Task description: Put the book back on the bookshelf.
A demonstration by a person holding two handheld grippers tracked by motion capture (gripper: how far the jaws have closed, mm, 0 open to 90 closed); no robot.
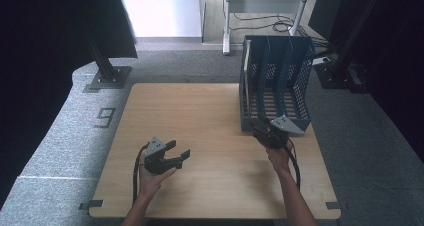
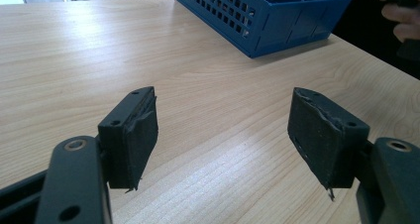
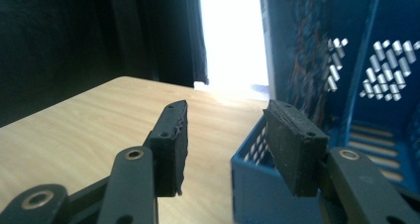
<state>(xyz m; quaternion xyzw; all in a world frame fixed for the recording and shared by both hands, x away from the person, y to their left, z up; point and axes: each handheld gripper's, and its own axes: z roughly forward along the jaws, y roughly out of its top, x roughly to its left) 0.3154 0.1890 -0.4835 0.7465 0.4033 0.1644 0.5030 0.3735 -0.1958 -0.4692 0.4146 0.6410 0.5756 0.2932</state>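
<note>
While the right hand-held gripper (image 1: 261,127) is hovering wide open and empty just in front of the blue file rack (image 1: 276,81) on the table (image 1: 200,121), I am guessing the rack is light, stiff, slippery plastic; pinching its low front wall looks best.

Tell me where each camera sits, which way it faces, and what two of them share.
High view: above the person's side, looking forward and down on the table; both forearms show.
Left gripper view: rides the left gripper, facing across the wood; open jaws show.
Right gripper view: rides the right gripper, at the rack's front.
All share the blue file rack.
</note>
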